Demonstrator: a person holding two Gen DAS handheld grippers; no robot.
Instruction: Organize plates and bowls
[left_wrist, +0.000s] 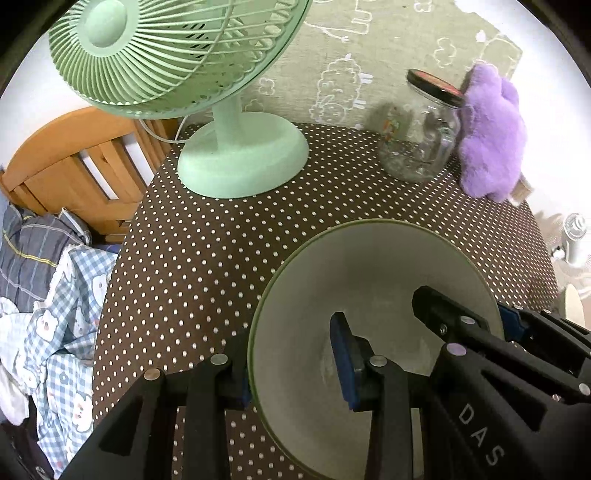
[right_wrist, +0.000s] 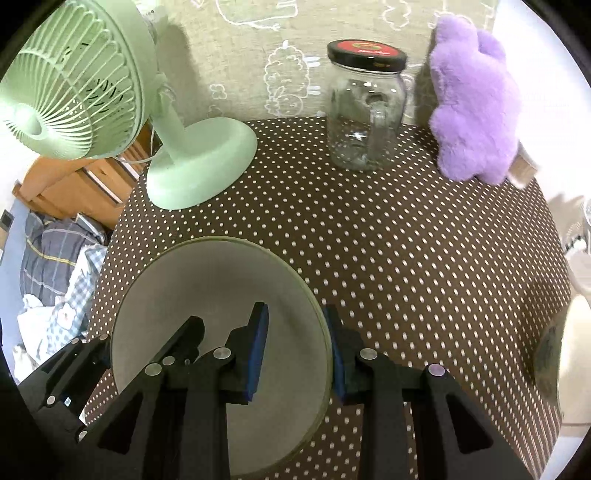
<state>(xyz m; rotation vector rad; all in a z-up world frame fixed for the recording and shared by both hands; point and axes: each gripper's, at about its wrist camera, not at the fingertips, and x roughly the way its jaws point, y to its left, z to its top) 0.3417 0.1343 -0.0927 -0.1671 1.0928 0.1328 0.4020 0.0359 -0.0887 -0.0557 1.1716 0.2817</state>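
Note:
A pale green bowl (left_wrist: 362, 266) stands on the brown polka-dot table (left_wrist: 207, 258). My left gripper (left_wrist: 291, 365) straddles its left rim, one blue pad inside and one outside, with a gap to the rim. My right gripper (right_wrist: 299, 354) straddles the right rim of the same bowl (right_wrist: 207, 288) the same way, its pads (right_wrist: 258, 343) a little apart from the wall. Each gripper shows in the other's view: the right one in the left wrist view (left_wrist: 469, 325), the left one in the right wrist view (right_wrist: 110, 354). A second pale dish (right_wrist: 569, 365) lies at the table's right edge, blurred.
A mint green desk fan (right_wrist: 199, 162) stands at the back left. A lidded glass jar mug (right_wrist: 365, 122) and a purple plush toy (right_wrist: 476, 107) stand at the back right against the wall cloth. A bed with bedding (left_wrist: 48, 295) lies left of the table.

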